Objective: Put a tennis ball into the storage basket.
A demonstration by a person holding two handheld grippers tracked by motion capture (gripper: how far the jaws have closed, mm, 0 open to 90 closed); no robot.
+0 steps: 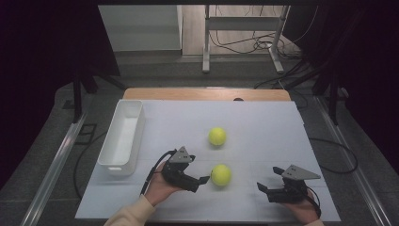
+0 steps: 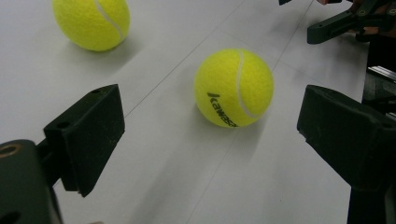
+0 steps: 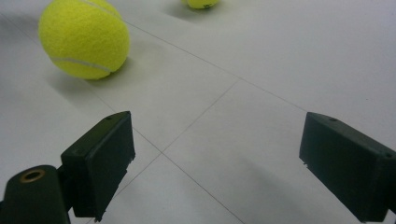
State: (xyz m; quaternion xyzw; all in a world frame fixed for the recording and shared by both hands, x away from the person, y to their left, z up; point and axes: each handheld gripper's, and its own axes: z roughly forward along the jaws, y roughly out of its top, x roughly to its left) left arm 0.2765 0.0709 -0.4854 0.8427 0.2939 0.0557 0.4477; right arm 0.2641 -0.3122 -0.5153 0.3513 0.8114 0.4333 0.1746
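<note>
Two tennis balls lie on the white table (image 1: 263, 127), which takes up most of the high view, with dark floor and cables around it. Largest thing on the table is a white bin (image 1: 123, 136), long and narrow, standing along the left edge; the high view shows nothing in it. To the right of the bin, near the table's middle, sits the far ball (image 1: 217, 136), well apart from the bin and from both grippers. The near ball (image 1: 220, 174) lies closer to the person, also right of the bin and apart from the far ball. The left gripper (image 1: 203, 179), held in the person's left hand (image 1: 160, 188) right of the bin's near end, points at the near ball, just beside it. In the left gripper view its jaws are spread wide with the near ball (image 2: 233, 87) ahead of them and between their lines, untouched, black lettering on its side, and the far ball (image 2: 91, 22) at upper left. The right gripper (image 1: 269, 179), farthest from the bin, is held low over the table's near right part; in the right gripper view its jaws are likewise spread and grasp nothing, bare table between them, the near ball (image 3: 84, 38) off to the upper left.
</note>
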